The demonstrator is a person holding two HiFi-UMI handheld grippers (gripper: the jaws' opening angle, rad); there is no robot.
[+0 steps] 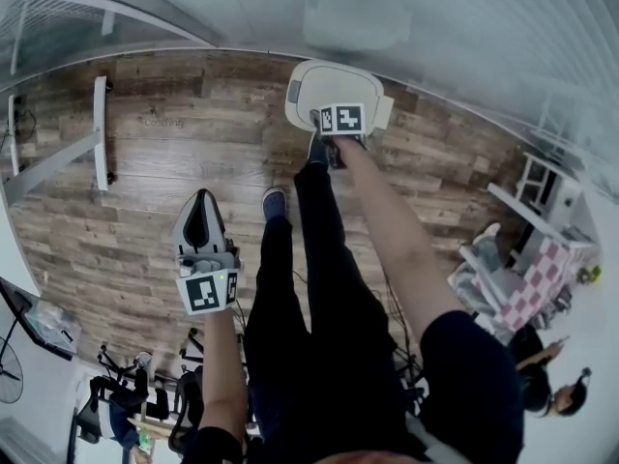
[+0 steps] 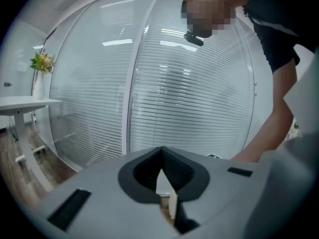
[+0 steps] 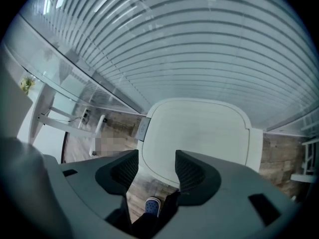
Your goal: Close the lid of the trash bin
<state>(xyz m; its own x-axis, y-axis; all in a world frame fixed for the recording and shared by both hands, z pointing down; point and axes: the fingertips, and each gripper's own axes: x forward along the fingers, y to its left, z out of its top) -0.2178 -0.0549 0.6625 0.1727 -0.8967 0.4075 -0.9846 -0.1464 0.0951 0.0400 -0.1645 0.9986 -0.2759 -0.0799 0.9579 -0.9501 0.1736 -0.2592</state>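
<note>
A white trash bin [image 1: 340, 83] stands on the wooden floor [image 1: 193, 162] by the glass wall [image 1: 455, 17], its lid [image 3: 199, 133] down flat (contents out of sight). The right claw [image 3: 157, 166] hangs over the lid, jaws apart and empty. The left claw [image 2: 160, 156], clenched on nothing, is held well apart from the bin.

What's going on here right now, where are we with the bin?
A person stands over the white trash bin by the glass wall. The right gripper hangs above its lid, jaws apart with nothing between them, apparently clear of it. The lid looks to lie flat, already shut. The left gripper is held off to the side, jaws together and empty.
</note>
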